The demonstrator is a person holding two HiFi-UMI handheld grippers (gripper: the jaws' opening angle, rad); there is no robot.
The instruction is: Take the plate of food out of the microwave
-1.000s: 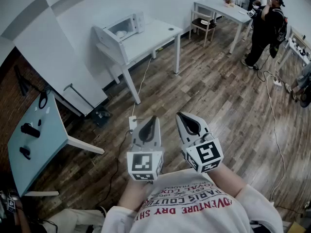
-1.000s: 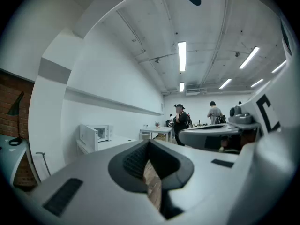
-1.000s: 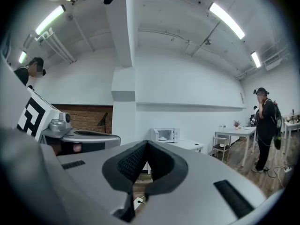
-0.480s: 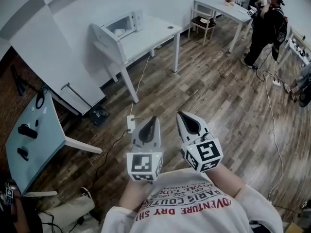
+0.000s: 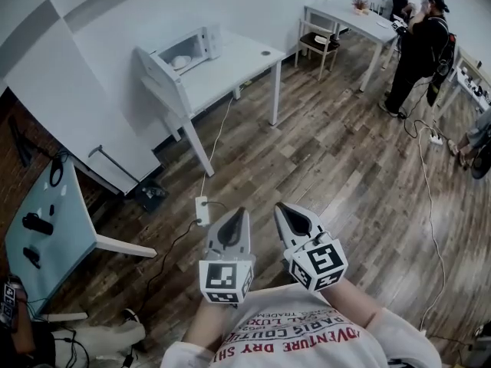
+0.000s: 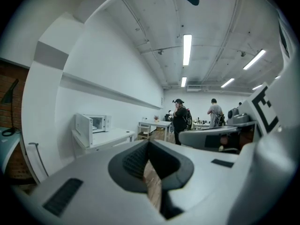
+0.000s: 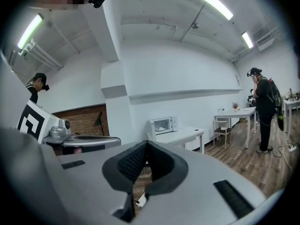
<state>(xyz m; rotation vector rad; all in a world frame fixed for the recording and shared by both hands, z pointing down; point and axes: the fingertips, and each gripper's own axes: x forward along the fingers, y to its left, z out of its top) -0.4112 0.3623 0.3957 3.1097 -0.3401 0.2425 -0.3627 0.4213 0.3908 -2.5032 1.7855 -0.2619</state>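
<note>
Left gripper (image 5: 233,219) and right gripper (image 5: 290,215) were empty, jaws together. The person had walked slightly nearer the open microwave (image 5: 190,49) on the far white table (image 5: 234,61). The plate (image 5: 181,60) sat inside, well out of reach.

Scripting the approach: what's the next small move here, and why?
Probably step closer to the microwave: its door already stands open with the plate visible inside, but the left claw and right claw, both shut and empty, are across the floor from it.
</note>
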